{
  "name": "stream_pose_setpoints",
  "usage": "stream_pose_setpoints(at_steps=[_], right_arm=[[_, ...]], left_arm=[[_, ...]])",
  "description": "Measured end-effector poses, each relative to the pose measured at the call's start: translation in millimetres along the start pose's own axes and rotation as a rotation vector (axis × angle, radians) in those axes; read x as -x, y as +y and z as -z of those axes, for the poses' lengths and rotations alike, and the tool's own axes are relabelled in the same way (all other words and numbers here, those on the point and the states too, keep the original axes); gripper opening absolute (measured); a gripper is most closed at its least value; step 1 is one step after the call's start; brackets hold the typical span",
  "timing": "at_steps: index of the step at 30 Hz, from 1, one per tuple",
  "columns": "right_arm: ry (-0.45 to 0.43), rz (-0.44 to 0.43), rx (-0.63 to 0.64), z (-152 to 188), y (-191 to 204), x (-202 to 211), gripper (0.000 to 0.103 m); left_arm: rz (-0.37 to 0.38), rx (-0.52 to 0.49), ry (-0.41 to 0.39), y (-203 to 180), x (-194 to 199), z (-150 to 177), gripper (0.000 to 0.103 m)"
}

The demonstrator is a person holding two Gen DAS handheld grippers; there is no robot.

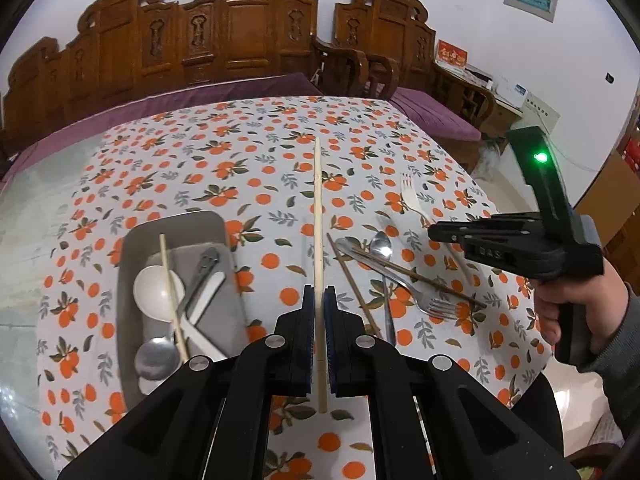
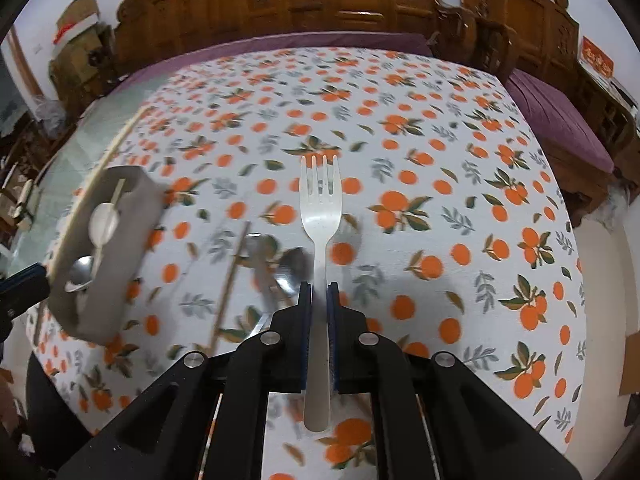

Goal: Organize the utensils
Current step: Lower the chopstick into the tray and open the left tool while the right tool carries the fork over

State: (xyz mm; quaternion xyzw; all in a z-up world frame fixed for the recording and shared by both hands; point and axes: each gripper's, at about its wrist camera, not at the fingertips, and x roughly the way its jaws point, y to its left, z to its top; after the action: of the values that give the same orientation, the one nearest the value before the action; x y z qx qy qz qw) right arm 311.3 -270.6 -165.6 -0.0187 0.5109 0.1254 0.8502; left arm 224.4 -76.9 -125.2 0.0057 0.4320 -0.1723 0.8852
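Observation:
My left gripper (image 1: 319, 294) is shut on a pale wooden chopstick (image 1: 318, 216) and holds it above the table, just right of the grey tray (image 1: 132, 240). The tray holds a white spoon (image 1: 154, 292), a metal spoon, a chopstick and other utensils. My right gripper (image 2: 319, 290) is shut on a white plastic fork (image 2: 320, 208), tines pointing away, held above the table. The right gripper also shows in the left wrist view (image 1: 434, 232). A metal fork (image 1: 404, 284), a metal spoon (image 1: 382, 248) and dark chopsticks (image 1: 416, 278) lie loose on the cloth.
The table carries an orange-patterned cloth (image 1: 256, 148). Carved wooden benches with purple cushions (image 1: 224, 48) stand behind the table. The tray (image 2: 140, 200) lies left of the right gripper, with loose utensils (image 2: 280, 268) between them.

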Motion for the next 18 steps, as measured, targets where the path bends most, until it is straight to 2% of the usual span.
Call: stream_pose_setpoints(at_steps=[18], right_arm=[[-0.059, -0.127, 0.104, 3.5, 85.4, 36.2, 0.009]], left_arm=[[-0.054, 0.056, -0.005, 48.3, 18.4, 12.8, 0.004]])
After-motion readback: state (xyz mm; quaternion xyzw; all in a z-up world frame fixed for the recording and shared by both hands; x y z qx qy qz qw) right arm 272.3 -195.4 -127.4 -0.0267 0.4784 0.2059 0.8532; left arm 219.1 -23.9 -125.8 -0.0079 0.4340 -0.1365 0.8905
